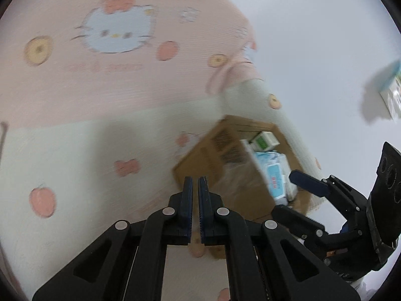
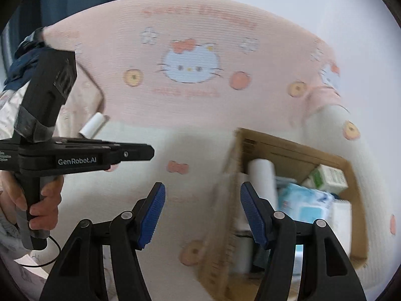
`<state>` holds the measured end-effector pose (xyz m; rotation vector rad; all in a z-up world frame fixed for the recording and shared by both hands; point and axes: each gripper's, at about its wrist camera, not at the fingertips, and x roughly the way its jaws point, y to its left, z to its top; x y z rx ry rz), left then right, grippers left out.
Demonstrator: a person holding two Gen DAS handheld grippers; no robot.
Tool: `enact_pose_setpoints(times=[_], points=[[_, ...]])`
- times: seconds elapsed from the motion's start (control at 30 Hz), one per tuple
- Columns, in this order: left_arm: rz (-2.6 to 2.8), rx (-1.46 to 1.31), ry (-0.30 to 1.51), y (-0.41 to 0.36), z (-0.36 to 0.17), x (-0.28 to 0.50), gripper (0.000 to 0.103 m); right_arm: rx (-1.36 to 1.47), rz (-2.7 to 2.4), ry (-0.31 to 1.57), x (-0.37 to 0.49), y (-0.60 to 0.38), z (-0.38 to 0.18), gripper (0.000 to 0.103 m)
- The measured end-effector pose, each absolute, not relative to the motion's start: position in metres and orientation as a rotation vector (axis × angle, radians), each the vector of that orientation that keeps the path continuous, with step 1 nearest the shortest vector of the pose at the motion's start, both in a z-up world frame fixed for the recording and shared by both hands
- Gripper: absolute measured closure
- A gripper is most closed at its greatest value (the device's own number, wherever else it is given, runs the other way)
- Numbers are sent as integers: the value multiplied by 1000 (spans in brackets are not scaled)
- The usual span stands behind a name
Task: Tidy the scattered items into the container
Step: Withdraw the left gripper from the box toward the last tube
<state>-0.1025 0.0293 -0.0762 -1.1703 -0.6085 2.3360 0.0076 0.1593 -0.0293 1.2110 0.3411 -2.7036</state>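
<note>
A brown cardboard box stands on a pink and cream cartoon-cat blanket. In it lie a white roll, a blue wipes pack and a green-and-white carton. The box also shows in the left wrist view. My left gripper is shut and empty, just left of the box. My right gripper is open and empty, over the box's left wall. A white roll lies on the blanket at the left, behind the left gripper.
A hand holds the left gripper's handle at the left edge. The right gripper's body sits right of the box. A blue-and-white packet lies on the pale surface at far right. Both views are blurred.
</note>
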Motion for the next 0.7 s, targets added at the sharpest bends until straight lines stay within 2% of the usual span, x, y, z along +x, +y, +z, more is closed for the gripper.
enact_pose_setpoints(times=[0.27, 0.37, 0.43, 0.47, 0.5, 0.57, 0.7], points=[[2460, -1288, -590, -38, -104, -90, 99, 1104, -2610, 436, -11, 93, -58, 43], [2501, -1320, -539, -58, -106, -85, 98, 1062, -2576, 467, -15, 69, -66, 43], [2551, -1402, -475, -71, -109, -83, 94, 1035, -2550, 488, -17, 55, -71, 43], [2575, -1444, -454, -78, -111, -82, 83, 1025, -2531, 482, -20, 49, -73, 43], [2588, -1472, -450, -85, -113, -81, 65, 1023, -2510, 455, -23, 45, -75, 43], [2608, -1504, -471, -105, -118, -79, 48, 1032, -2461, 365, -30, 38, -80, 43], [2647, -1593, -465, -140, -128, -81, 45, 1043, -2390, 217, -47, 26, -94, 42]])
